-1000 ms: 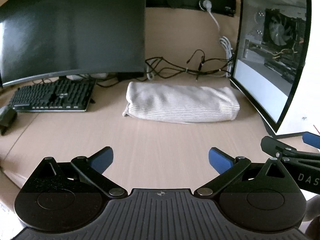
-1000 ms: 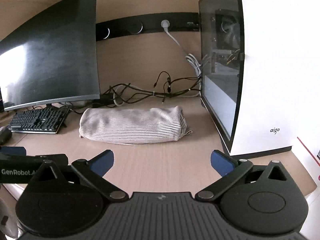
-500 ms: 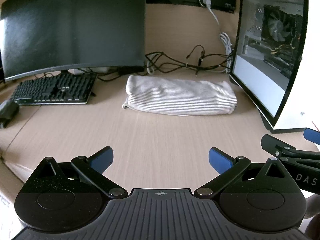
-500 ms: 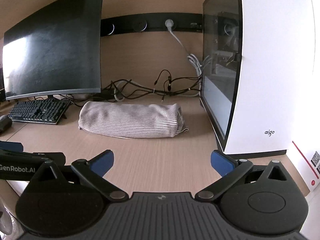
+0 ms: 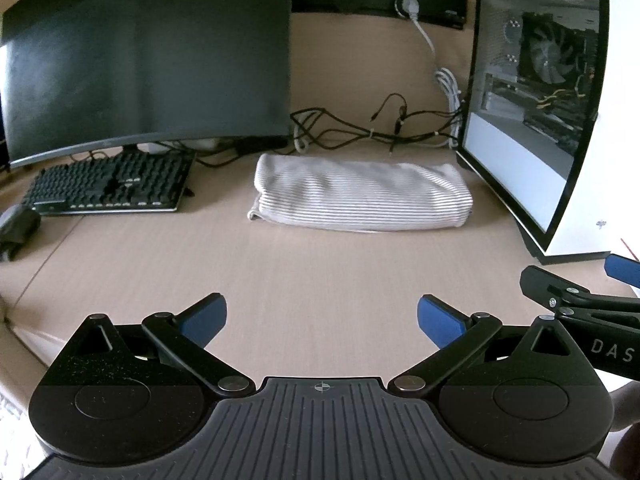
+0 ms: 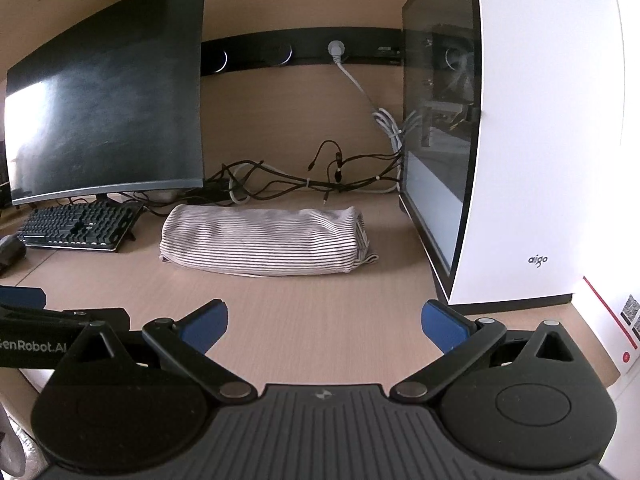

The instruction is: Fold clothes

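Note:
A white garment with thin dark stripes (image 5: 360, 196) lies folded into a long bundle on the wooden desk, between the keyboard and the PC case; it also shows in the right wrist view (image 6: 264, 240). My left gripper (image 5: 322, 316) is open and empty, held well in front of the garment above the desk. My right gripper (image 6: 324, 322) is open and empty too, level with the left one and to its right. Each gripper shows at the edge of the other's view.
A curved dark monitor (image 5: 144, 64) and a black keyboard (image 5: 108, 188) stand at the left. A white PC case with a glass side (image 6: 512, 140) stands at the right. Tangled cables (image 5: 360, 132) lie behind the garment. A dark mouse (image 5: 18, 226) sits far left.
Both grippers have drawn back and risen slightly away from the folded garment. The jaws stay open. The garment has not moved.

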A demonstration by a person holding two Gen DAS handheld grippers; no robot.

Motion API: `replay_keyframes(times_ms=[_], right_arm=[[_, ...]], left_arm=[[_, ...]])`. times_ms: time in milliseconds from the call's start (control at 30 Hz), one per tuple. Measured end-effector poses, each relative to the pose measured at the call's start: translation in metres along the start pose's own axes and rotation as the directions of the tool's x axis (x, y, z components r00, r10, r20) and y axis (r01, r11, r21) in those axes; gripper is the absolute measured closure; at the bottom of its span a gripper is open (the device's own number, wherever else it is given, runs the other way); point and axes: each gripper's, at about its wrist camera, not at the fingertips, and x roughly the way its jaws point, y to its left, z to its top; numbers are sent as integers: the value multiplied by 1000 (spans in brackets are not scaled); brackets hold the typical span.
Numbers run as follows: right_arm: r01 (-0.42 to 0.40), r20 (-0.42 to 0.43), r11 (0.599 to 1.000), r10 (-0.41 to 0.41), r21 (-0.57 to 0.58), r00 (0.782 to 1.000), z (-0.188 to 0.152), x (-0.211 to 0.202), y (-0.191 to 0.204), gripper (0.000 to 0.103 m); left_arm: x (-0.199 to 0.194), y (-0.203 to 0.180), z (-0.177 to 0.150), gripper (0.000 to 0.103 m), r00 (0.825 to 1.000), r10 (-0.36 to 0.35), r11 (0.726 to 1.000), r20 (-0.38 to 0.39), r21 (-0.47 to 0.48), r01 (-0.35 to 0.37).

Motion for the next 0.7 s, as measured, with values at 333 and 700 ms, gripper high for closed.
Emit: replay_keyframes(times_ms=[333,700], right_arm=[[-5,1,1000,5,5,1000,-1,-4,3,0],[-31,10,999,31,-7,999,-2,-10,7,0]], left_arm=[[-4,4,-1,0,1000,-5,1000,9,0,5],[-7,9,-5,0,1000,7,1000,5,-13,-7]])
